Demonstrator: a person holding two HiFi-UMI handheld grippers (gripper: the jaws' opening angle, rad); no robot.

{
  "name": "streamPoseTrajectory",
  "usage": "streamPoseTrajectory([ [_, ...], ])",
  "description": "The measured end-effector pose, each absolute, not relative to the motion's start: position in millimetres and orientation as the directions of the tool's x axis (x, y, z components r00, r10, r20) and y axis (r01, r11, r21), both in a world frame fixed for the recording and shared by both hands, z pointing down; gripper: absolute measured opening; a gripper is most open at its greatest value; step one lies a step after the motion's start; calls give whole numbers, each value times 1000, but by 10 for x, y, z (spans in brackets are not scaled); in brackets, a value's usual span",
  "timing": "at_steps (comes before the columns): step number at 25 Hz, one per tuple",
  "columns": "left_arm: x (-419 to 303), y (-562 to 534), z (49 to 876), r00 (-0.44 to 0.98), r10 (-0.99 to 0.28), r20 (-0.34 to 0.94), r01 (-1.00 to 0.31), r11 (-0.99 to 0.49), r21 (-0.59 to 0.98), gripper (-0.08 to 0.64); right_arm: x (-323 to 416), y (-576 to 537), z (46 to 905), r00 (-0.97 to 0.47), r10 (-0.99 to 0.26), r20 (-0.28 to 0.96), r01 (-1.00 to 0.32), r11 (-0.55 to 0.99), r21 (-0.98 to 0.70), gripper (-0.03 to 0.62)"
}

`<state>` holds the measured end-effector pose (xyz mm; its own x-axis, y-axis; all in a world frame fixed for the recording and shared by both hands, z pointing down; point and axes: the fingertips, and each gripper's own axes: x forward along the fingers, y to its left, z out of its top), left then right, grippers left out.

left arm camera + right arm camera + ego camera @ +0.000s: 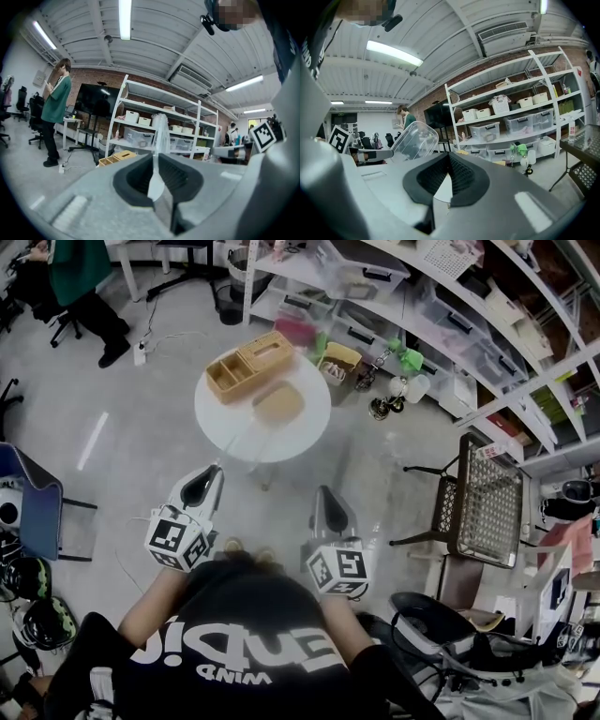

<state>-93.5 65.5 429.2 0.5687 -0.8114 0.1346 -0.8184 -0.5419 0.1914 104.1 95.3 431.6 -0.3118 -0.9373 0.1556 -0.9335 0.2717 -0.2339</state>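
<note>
In the head view my left gripper (214, 471) is shut on the rim of a clear plastic container (240, 441), which reaches towards the round white table (302, 430). The left gripper view shows that container (161, 130) edge-on, pinched between the jaws of my left gripper (157, 155). The right gripper view shows the container (415, 139) tilted at the left. My right gripper (324, 491) hovers short of the table's near edge; its jaws (449, 157) meet with nothing between them. On the table lie a wooden organiser box (248, 367) and a round wooden plate (278, 402).
Long shelves with plastic bins (450, 324) run along the right. A metal mesh chair (483, 502) stands at the right and a blue chair (33, 507) at the left. A person in green (80, 277) stands far left, and a black bin (228, 301) sits beyond the table.
</note>
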Motion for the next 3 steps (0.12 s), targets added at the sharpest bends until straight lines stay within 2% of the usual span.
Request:
streamPoseTrajectory([
  [3,-931,633,4309,574,-808,134,-815,-547,193,37,1032,929,4335,-309,-938,156,-934,269,-233,-2],
])
